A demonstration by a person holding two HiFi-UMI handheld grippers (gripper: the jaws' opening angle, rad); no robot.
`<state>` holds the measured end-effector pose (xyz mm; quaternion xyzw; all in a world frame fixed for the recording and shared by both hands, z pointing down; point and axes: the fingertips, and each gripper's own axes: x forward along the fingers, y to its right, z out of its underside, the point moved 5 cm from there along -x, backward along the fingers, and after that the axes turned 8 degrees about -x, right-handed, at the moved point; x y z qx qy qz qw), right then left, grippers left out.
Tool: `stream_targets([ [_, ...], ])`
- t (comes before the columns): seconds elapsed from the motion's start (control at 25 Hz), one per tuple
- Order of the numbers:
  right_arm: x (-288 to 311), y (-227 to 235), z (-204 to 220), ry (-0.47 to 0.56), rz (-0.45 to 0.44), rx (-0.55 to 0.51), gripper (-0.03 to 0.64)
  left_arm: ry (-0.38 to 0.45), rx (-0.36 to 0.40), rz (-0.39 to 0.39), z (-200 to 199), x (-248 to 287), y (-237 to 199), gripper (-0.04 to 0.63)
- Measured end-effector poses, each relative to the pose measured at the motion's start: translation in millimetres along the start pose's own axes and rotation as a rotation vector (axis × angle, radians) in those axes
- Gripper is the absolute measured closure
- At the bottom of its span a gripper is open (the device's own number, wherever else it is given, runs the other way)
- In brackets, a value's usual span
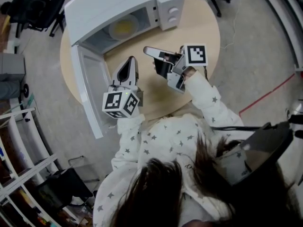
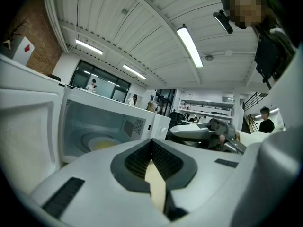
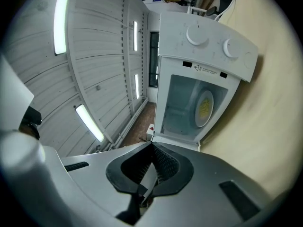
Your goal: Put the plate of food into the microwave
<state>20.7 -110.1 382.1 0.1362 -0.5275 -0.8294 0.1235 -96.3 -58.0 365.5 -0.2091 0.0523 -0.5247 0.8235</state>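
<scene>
In the head view the microwave [image 1: 118,8] stands at the far left of the round desk [image 1: 203,27]. Its door [image 1: 87,89] is swung wide toward the near left, past the desk's edge. The plate of food [image 1: 124,27] already lies inside the cavity, so the placing looks done and the door remains to be closed. The left tool [image 1: 132,60] and right tool [image 1: 148,50] hang over the desk just in front of the opening, both pointing toward it.

In the left gripper view the left tool's jaws meet at their tips with nothing between them. The plate sits on the oven floor beyond.

In the right gripper view the right tool's jaws are likewise pressed together and empty, aimed at the cavity and the plate.

Both tools are near the opening, so a door swung shut could strike one of them. A hard push from a narrow, closed tip might also slip off the door or slide the microwave on the desk.
</scene>
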Motion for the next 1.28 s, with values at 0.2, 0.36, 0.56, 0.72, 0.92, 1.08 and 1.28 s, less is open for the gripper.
stream_targets([
  [0.2, -1.8, -9.9, -0.7, -0.008, -0.021, -0.006, 0.611, -0.001, 0.026, 0.025, -12.1, -4.0, 10.7, 0.594],
  [0.36, -4.6, -12.2, 2.2, -0.013, -0.033, -0.005, 0.611, 0.013, 0.034, 0.034, -16.5, -6.0, 15.3, 0.594],
  [0.56, -4.5, -11.8, 2.5, -0.017, -0.034, -0.001, 0.611, 0.013, 0.045, 0.038, -19.7, -7.3, 17.3, 0.594],
  [0.72, -4.2, -13.3, 2.7, -0.021, -0.038, -0.005, 0.611, 0.015, 0.044, 0.042, -19.9, -7.1, 19.3, 0.594],
  [0.92, -4.4, -13.0, 2.0, -0.022, -0.038, -0.012, 0.611, 0.012, 0.043, 0.046, -19.6, -5.5, 20.0, 0.594],
  [1.08, -4.5, -12.1, 2.8, -0.025, -0.040, -0.014, 0.611, 0.007, 0.041, 0.054, -18.6, -4.2, 20.3, 0.594],
  [1.28, -4.9, -12.1, 3.9, -0.020, -0.034, 0.010, 0.611, 0.002, 0.037, 0.058, -18.2, -3.2, 20.2, 0.594],
])
